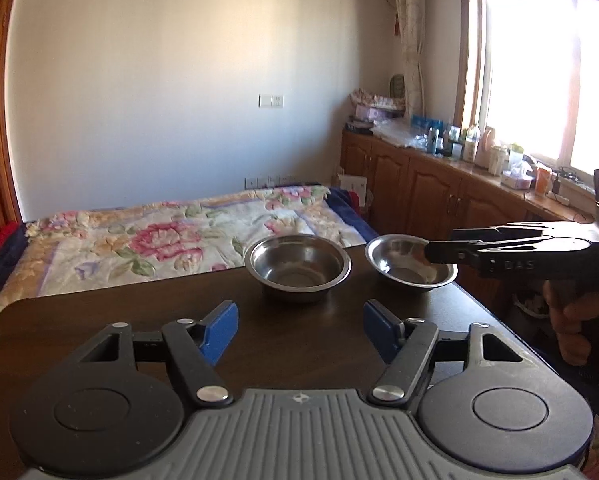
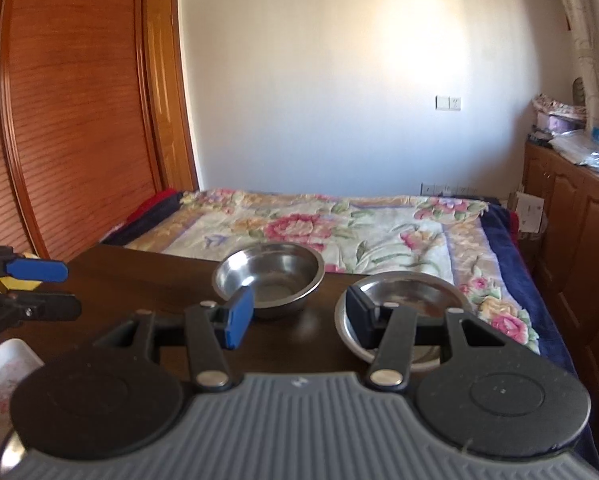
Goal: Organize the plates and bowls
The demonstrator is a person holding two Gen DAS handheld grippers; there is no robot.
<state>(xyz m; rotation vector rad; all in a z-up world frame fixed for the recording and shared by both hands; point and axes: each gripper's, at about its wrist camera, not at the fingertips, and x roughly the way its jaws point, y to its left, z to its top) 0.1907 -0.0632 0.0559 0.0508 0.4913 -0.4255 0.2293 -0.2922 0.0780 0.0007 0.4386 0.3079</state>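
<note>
Two steel bowls stand on the dark table [image 1: 99, 320]: a deeper bowl [image 1: 298, 266] [image 2: 268, 276] and, to its right, a shallower bowl [image 1: 409, 266] [image 2: 415, 304]. My left gripper [image 1: 299, 328] [image 2: 51, 290] is open and empty, hovering short of the deeper bowl. My right gripper [image 2: 299, 320] [image 1: 439, 256] is open at the shallow bowl's near-left rim, one finger over the bowl and the blue pad [image 2: 239, 320] between the two bowls. A white floral dish [image 2: 3, 376] lies at the table's near left corner.
Beyond the table's far edge is a bed with a floral cover [image 1: 159, 240] [image 2: 379, 224]. Wooden cabinets [image 1: 419, 196] crowded with bottles run along the right under the window. A wooden wardrobe [image 2: 59, 120] stands at the left. A hand [image 1: 571, 320] holds the right gripper.
</note>
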